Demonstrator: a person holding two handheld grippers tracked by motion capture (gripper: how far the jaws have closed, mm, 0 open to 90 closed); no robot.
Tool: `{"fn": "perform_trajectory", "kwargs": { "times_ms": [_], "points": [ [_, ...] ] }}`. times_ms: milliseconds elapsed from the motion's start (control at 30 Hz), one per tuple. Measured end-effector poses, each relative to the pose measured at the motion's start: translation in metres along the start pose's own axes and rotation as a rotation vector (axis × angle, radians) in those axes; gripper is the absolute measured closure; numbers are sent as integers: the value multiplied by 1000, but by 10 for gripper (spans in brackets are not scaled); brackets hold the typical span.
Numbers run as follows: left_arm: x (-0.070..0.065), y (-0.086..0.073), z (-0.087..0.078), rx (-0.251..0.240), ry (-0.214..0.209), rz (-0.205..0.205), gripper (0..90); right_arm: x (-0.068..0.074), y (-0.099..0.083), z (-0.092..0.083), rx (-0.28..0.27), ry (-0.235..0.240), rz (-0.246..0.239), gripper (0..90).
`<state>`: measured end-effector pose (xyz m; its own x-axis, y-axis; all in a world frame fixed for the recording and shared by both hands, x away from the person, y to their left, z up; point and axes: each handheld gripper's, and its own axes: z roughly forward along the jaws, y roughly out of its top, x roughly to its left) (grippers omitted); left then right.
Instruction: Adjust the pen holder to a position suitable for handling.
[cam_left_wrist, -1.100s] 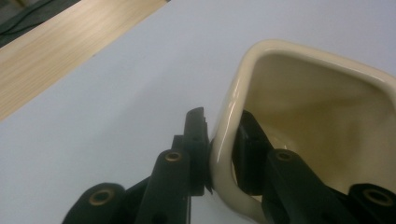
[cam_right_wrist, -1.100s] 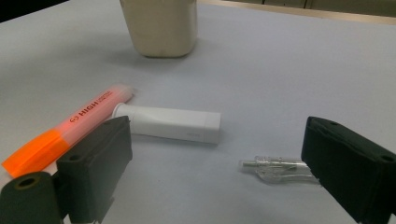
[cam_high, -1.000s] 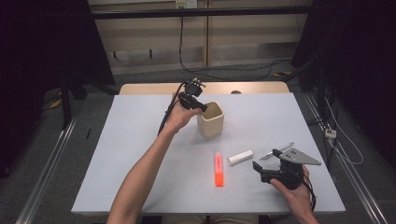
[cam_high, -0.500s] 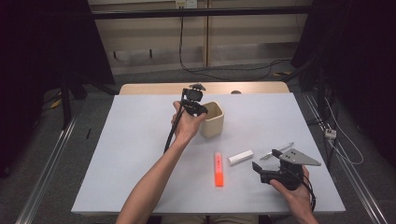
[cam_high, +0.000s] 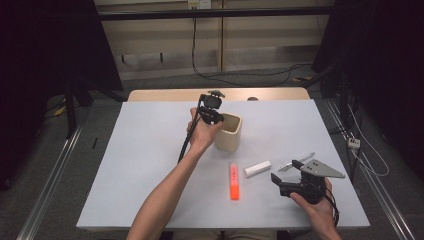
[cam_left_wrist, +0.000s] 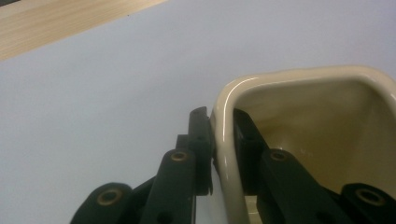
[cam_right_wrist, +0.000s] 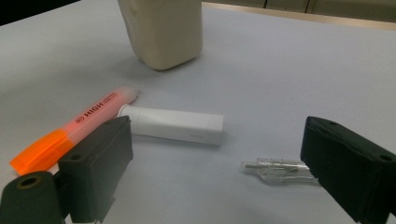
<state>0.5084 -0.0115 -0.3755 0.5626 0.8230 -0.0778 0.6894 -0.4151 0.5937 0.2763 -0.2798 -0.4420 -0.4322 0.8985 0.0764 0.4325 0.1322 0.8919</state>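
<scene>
A: Item one, left tool (cam_high: 214, 116). Where is it sitting?

B: Centre of the high view, just above the middle, at the near-left rim of the cream cup (cam_high: 231, 136). A second ago it was hanging to the left of the cup, higher up the frame; it is now sitting over the rim.

A: Its jaws?

B: They have just been closing, and they are now clamping the cup (cam_left_wrist: 299, 140) wall. In the left gripper view, one jaw is lying outside the wall and the other inside, with the glossy rim running between them.

A: Item two, the cup itself?

B: Standing upright on the pale surface (cam_high: 150, 165), in the same place as a second ago.

A: Item three, right tool (cam_high: 287, 174)?

B: Lower right of the high view, resting in the hand near the front edge, unchanged from the earlier frames. Its jaws are standing wide apart, holding nothing.

A: Remaining stock?

B: An orange highlighter (cam_high: 234, 180), a white capped stick (cam_high: 257, 168) and a small clear plastic piece (cam_right_wrist: 280, 169), all lying loose between cup and right tool. In the right gripper view the highlighter (cam_right_wrist: 79, 126) is sitting at lower left, the stick (cam_right_wrist: 173, 125) in the centre, the clear piece just inside the right-hand jaw. None has shifted.
</scene>
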Motion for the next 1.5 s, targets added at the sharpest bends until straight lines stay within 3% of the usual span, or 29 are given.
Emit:
{"fn": "perform_trajectory", "kwargs": {
  "times_ms": [100,167,233,333,400,500,600,767,967,1067,1200,1333,1367,1433,1500],
  "points": [
    [2,1,0,-11,-28,19,790,0,0,0,1,1,0,94],
    [5,2,0,-22,-75,25,690,0,0,0,1,2,4,94],
    [8,4,0,-23,-66,97,594,1,0,0,2,2,4,94],
    [15,6,3,-38,-125,158,564,1,0,0,1,3,3,94],
    [16,8,6,-44,-160,220,564,1,0,1,3,3,5,93],
    [17,11,10,-36,-221,271,565,0,0,2,4,4,3,93],
    [16,14,11,-18,-238,351,576,0,0,2,5,5,3,93],
    [19,16,14,-21,-284,449,594,-1,-1,1,4,4,7,91],
    [26,16,15,-19,-290,502,687,-1,0,2,6,5,10,90],
    [24,15,13,-10,-279,465,709,-1,0,2,6,4,12,90],
    [21,14,9,18,-219,413,732,-1,0,2,7,4,7,90],
    [17,13,7,25,-184,366,733,0,0,2,5,6,5,90],
    [16,12,7,25,-172,346,733,0,0,2,4,5,5,90],
    [15,12,7,20,-130,266,734,0,0,1,4,4,8,90],
    [14,13,8,23,-119,238,733,0,0,1,1,4,9,90]
  ]
}}
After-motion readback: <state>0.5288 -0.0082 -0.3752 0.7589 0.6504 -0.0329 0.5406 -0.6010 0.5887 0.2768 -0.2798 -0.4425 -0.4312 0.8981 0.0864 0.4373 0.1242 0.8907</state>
